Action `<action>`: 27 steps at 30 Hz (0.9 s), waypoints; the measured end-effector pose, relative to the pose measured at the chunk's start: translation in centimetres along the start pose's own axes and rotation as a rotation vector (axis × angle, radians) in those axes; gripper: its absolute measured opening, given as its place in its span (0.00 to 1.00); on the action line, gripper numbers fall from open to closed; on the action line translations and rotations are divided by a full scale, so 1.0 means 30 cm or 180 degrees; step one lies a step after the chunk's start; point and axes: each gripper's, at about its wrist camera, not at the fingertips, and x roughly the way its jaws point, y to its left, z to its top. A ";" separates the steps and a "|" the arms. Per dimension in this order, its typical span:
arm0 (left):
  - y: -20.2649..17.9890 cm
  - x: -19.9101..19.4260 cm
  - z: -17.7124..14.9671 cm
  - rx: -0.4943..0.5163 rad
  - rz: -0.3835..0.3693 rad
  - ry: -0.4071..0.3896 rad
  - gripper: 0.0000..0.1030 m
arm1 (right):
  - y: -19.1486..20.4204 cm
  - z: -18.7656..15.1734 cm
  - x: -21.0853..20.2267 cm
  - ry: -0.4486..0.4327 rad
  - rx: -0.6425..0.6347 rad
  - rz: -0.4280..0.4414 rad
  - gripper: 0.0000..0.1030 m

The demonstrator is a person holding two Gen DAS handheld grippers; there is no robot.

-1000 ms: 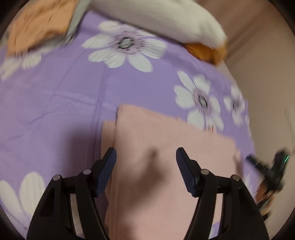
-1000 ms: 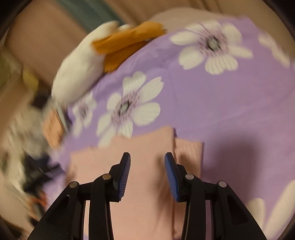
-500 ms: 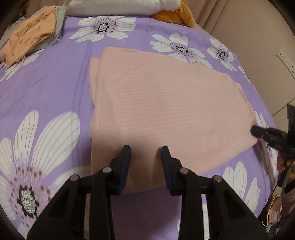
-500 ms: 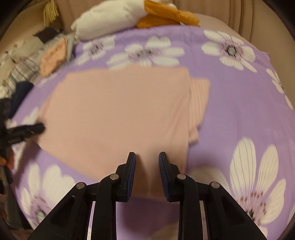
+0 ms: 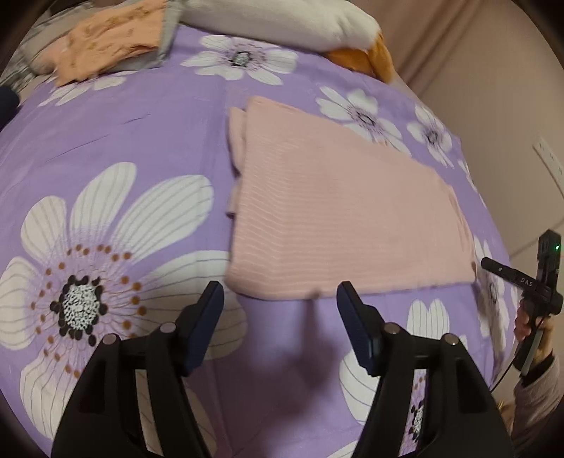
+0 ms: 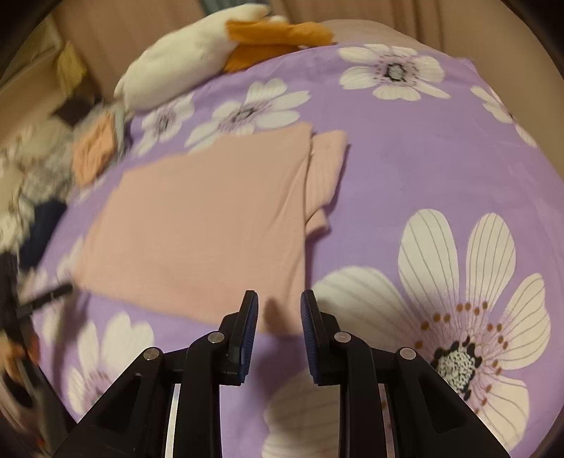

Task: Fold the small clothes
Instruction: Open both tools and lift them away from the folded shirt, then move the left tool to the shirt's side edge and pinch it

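A pink ribbed garment (image 5: 335,218) lies folded flat on the purple flowered bedsheet (image 5: 123,141), with a sleeve edge sticking out at its left side. My left gripper (image 5: 280,306) is open and empty, hovering just in front of the garment's near edge. In the right wrist view the same garment (image 6: 204,229) lies flat, its sleeve showing at the right. My right gripper (image 6: 278,310) is partly open and empty, above the garment's near corner. The right gripper also shows in the left wrist view (image 5: 528,282).
A white and orange plush toy (image 5: 282,17) lies at the far edge of the bed, also in the right wrist view (image 6: 197,60). An orange cloth on a grey one (image 5: 109,38) lies far left. More clothes (image 6: 38,183) are piled beside the bed.
Both grippers have let go of the garment's near edge, opened and pulled back toward me. The garment now lies flat on the sheet.
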 end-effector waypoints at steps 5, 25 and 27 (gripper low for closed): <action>0.031 0.035 0.031 -0.0343 -0.0056 0.0015 0.64 | -0.026 0.043 0.076 -0.0024 0.0265 0.0037 0.24; 0.058 0.065 0.046 -0.0508 -0.0127 0.0119 0.62 | -0.068 0.036 0.065 -0.0058 0.0372 -0.0202 0.03; 0.069 0.056 0.041 -0.0564 -0.0229 0.0148 0.65 | -0.046 0.045 0.023 -0.0170 0.0279 -0.0205 0.03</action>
